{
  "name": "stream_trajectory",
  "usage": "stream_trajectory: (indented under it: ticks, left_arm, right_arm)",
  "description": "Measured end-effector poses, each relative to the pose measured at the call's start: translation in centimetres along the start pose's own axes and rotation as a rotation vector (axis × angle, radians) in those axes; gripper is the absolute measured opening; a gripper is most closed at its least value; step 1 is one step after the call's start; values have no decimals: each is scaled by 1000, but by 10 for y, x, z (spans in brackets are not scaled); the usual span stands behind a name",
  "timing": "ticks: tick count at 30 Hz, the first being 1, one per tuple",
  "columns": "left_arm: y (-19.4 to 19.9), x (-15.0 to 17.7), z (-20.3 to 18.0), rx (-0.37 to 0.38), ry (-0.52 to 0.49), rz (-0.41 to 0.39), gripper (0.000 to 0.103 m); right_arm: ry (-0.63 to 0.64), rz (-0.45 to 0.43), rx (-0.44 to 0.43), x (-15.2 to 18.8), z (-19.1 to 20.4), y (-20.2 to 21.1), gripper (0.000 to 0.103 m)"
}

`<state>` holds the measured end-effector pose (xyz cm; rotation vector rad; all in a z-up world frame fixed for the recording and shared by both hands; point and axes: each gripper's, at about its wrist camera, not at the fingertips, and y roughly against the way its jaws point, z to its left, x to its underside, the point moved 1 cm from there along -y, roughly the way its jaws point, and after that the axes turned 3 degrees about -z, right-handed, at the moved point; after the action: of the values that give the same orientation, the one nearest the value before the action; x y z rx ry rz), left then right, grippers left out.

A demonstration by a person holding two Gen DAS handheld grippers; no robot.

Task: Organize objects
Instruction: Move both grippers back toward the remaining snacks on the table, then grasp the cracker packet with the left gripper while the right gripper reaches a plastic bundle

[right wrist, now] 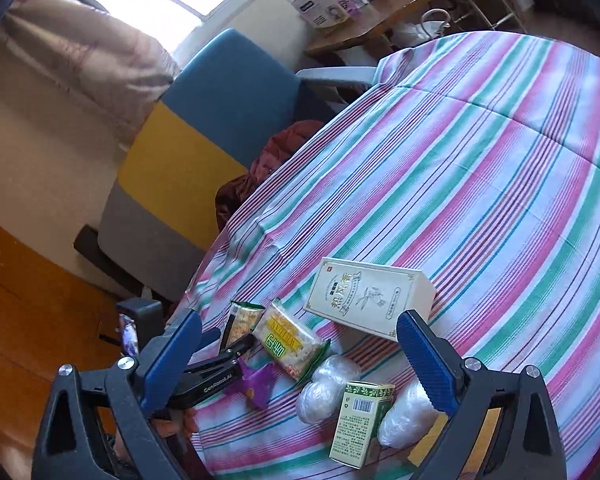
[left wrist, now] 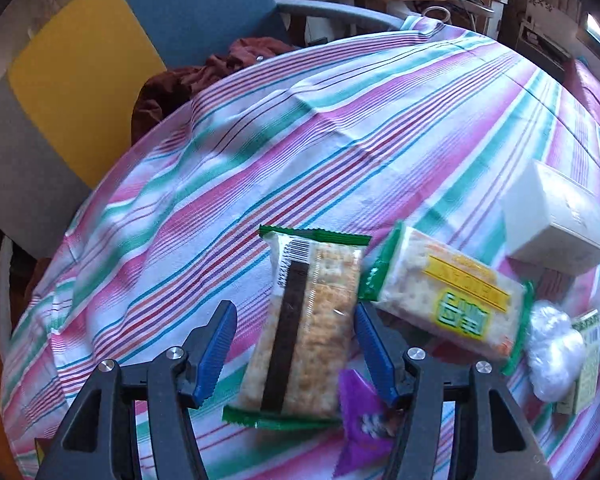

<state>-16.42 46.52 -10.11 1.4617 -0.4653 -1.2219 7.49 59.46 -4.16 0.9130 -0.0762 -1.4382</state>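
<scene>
Left tool poised over cracker packet

Open left tool (left wrist: 296, 348), blue fingers (left wrist: 216, 350) set either side of a green-edged cracker packet (left wrist: 300, 328), back up, barcode showing; right pad right at the wrapper's edge (contact unclear), left pad apart. Purple wrapper (left wrist: 360, 420) tucked by the packet's near end. Second cracker packet (left wrist: 448, 300) just to the right, yellow label up. Beyond: white box (left wrist: 552, 224), clear plastic-wrapped lumps (left wrist: 552, 356), small green box (left wrist: 586, 368). All on a striped tabletop (left wrist: 340, 128). Blue-and-yellow chair (left wrist: 100, 60) behind, reddish cloth (left wrist: 204, 80) on the seat.
</scene>
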Motion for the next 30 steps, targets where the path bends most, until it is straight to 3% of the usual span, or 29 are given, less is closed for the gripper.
stream_trajectory:
  ticks: [1,4,11,16,22,27,30]
  left_arm:
    - [-5,1,5,33,37,16,50]
    - [-4,5,16,65,112,-3,38]
    - [26,24,59,105,345,-87,38]
    - [75,44,65,114,397,-176,38]
    - [140,86,40,172,414,-263,38]
    - [192,135,27,209,430,-335,38]
    - [215,164,25,200,434,-369,38]
  right_arm:
    - [-7,0,0,-1,-2,0,99]
    - [-22,-3,12,-3,-5,-1,99]
    - [-8,-4,40,-4,-5,-4,99]
    - [6,11,71,-3,-6,-11,99]
    - [-99,-24,80,-10,-29,-4,99]
    - [-119,-46,100,-13,-34,-1,99]
    - [-111,6,111,-9,-33,-11,99]
